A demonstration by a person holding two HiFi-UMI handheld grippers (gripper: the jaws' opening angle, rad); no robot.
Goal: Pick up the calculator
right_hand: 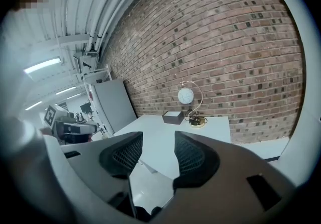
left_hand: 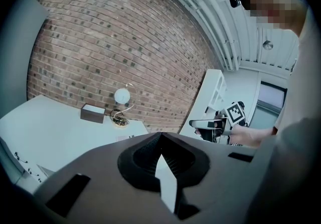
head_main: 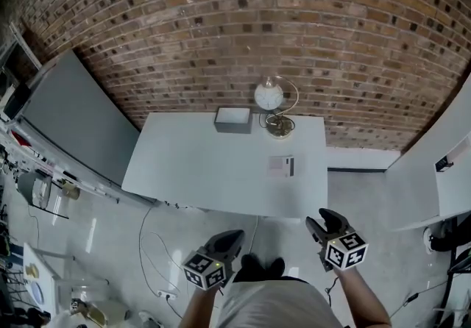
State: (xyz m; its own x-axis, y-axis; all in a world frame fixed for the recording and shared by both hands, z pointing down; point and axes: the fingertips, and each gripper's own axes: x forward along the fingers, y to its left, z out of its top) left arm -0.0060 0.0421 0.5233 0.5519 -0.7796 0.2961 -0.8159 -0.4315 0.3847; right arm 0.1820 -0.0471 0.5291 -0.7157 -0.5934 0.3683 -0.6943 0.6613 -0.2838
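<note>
A white worktop (head_main: pixel 191 172) stands with its back edge against a brick wall (head_main: pixel 294 25), on a glossy pale floor (head_main: pixel 110 231). A grey panel (head_main: pixel 73 120) stands off its left edge. The calculator (head_main: pixel 281 165) lies flat near the right edge, towards the front. A grey box (head_main: pixel 233 120) and a globe lamp (head_main: pixel 270 96) sit along the back edge. Both tools hang over the floor short of the front edge, well apart from the calculator: the left tool (head_main: pixel 232 240) has its tips together, the right tool (head_main: pixel 319 225) has its jaws apart and empty.
</note>
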